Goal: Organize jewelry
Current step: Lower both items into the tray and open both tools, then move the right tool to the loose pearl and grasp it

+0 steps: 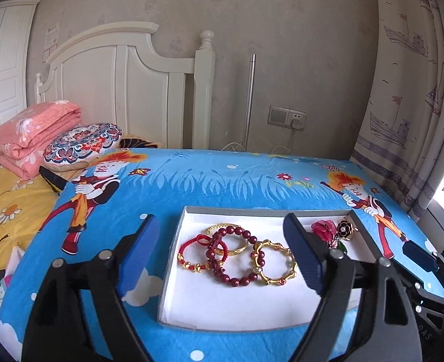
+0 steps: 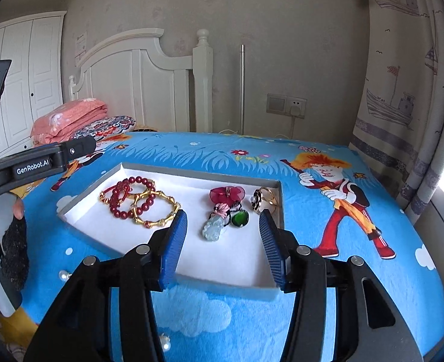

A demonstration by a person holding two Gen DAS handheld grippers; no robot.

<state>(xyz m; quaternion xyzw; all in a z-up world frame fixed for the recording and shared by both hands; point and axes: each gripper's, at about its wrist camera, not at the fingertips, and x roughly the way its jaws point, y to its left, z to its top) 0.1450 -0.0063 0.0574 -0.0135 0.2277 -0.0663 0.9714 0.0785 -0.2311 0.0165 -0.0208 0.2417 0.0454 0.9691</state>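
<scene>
Two clusters of jewelry lie in the shallow grey cardboard tray with the white lining (image 2: 274, 288), which sits on the blue cartoon-print cloth (image 2: 327, 316) covering the table. Toward the tray's left edge, four bracelets overlap: a dark red beaded bracelet (image 1: 237, 255), a gold bamboo-jointed bangle (image 1: 274, 262), a plain gold bangle (image 1: 222, 228) and a red woven cord bracelet with gold beads (image 1: 188, 253). Toward the right edge lie a pink fabric flower piece (image 2: 227, 194), a pale blue carved stone pendant (image 2: 212, 226), a round green stone pendant (image 2: 240, 219) and a gold ring with a black flower and pearl (image 2: 262, 200), this last nearly at the far right corner.

My left gripper (image 1: 222, 256) stands wide open with nothing between its blue pads, framing the bracelet pile from the near side. My right gripper (image 2: 223, 241) is about half open and also empty, with the two pendants lying ahead in the gap (neither pad touches them).

I judge the sorting is well along and I am between placements. A small pearl-like bead (image 2: 62, 275) rests on the cloth outside the tray's left edge, and another (image 2: 164, 341) lies near the front edge of the table; if these belong, the next move calls for a narrow, careful pinch, since round beads roll easily on cloth.
</scene>
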